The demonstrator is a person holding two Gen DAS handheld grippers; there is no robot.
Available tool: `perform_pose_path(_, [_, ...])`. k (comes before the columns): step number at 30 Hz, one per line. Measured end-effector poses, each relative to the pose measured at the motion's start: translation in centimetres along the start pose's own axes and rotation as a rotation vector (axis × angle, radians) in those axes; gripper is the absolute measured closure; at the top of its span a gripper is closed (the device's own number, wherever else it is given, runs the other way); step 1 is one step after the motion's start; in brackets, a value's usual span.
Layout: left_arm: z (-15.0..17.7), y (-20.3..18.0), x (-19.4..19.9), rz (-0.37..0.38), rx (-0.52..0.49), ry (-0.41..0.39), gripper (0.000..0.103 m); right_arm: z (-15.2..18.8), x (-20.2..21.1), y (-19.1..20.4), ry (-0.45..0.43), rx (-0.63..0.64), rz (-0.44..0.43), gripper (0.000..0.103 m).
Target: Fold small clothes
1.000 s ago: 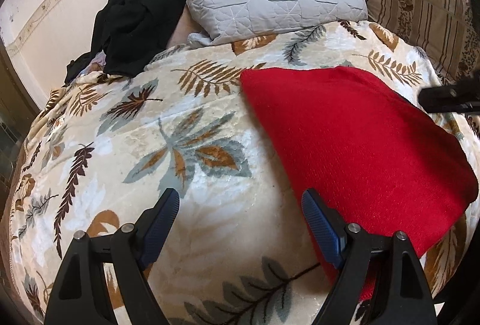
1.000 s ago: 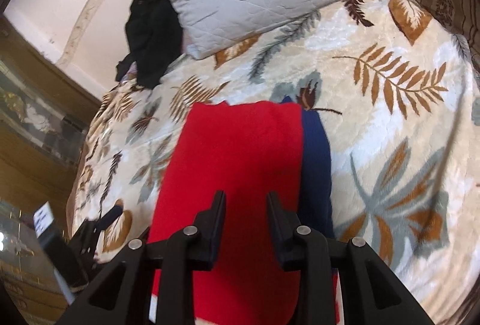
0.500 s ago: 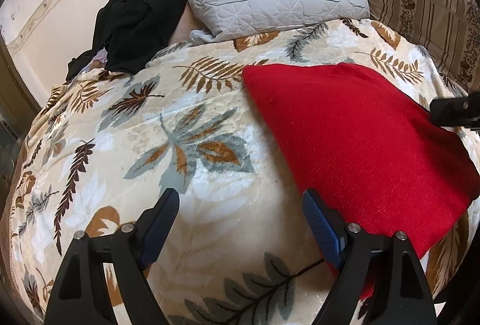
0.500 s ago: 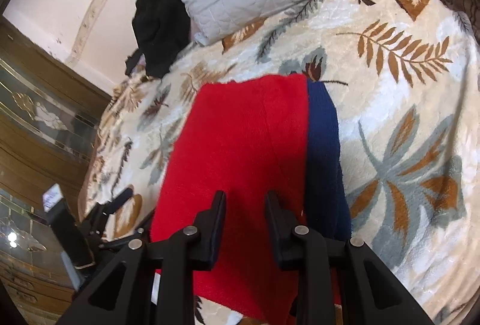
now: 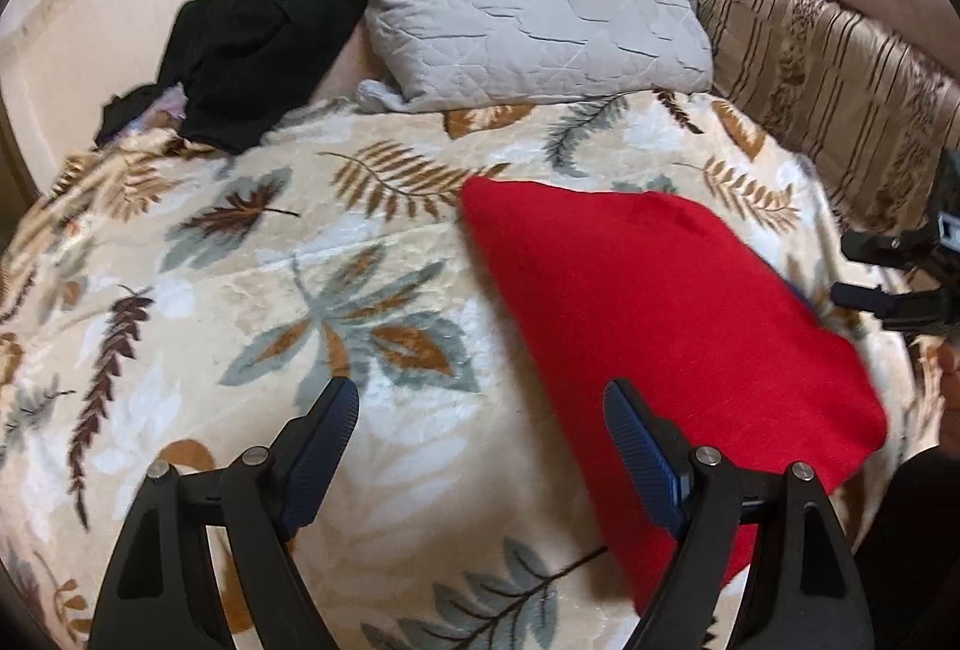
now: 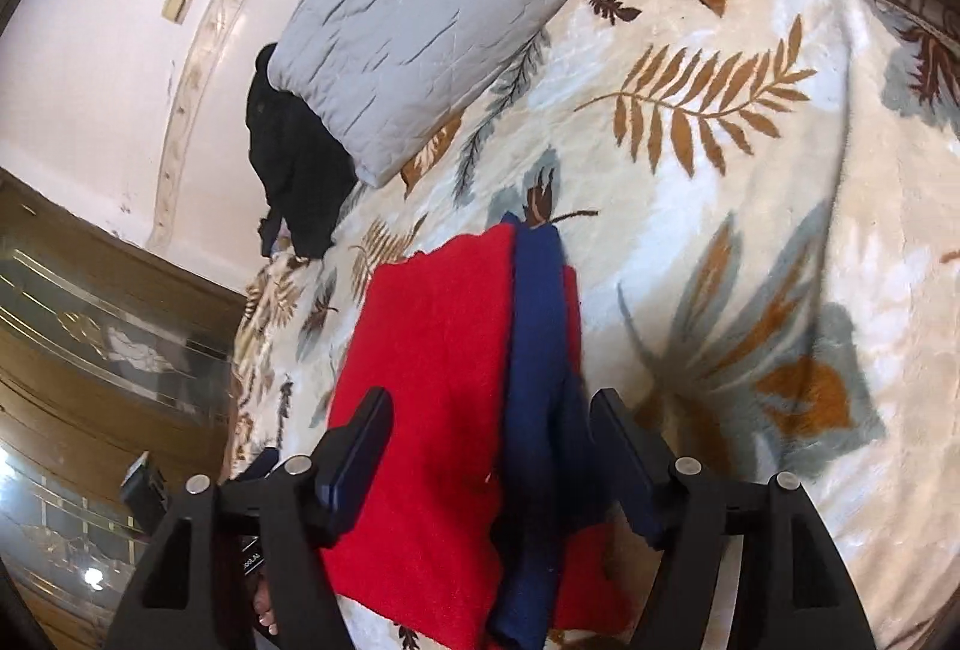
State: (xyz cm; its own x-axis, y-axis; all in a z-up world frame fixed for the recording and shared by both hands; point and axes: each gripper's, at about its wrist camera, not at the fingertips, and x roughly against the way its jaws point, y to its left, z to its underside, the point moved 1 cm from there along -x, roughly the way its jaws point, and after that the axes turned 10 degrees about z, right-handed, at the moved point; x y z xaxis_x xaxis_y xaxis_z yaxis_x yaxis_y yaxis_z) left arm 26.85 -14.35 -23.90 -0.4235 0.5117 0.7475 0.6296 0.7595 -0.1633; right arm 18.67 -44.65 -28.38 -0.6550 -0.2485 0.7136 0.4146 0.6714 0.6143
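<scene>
A red garment (image 5: 654, 314) lies folded flat on the leaf-print blanket (image 5: 288, 290), right of centre in the left wrist view. In the right wrist view the red garment (image 6: 432, 368) shows a dark blue band (image 6: 537, 350) along its right edge. My left gripper (image 5: 480, 446) is open and empty, low over the blanket, its right finger at the garment's near left edge. My right gripper (image 6: 489, 452) is open above the garment's near end, straddling the red cloth and blue band without gripping them; it also shows at the right edge of the left wrist view (image 5: 888, 278).
A grey quilted pillow (image 5: 528, 8) and a black heap of clothing (image 5: 258, 32) lie at the head of the bed. A striped brown cushion (image 5: 840, 92) is at the far right. A wooden glass-fronted cabinet (image 6: 108, 350) stands beside the bed.
My right gripper has opened wide from nearly shut and pulled back over the garment's near end. The left gripper stayed open and shifted slightly.
</scene>
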Motion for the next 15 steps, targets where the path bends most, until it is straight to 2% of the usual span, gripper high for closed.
perform_pose_path(4, [-0.1,0.3,-0.2,0.105,0.047,0.003,0.019,-0.1,-0.3,-0.6,0.031,0.007,-0.018,0.031])
perform_pose_path(5, [0.0,0.2,-0.2,0.112,0.044,-0.001,0.019,-0.1,-0.5,-0.7,0.042,0.008,-0.021,0.031])
perform_pose_path(10, [0.2,-0.5,-0.4,0.032,-0.006,-0.013,0.019,0.0,-1.2,-1.7,0.09,0.004,-0.057,0.031])
perform_pose_path(15, [0.1,-0.2,-0.4,0.003,-0.006,-0.017,0.019,0.2,-1.3,-1.1,0.101,0.024,-0.081,0.031])
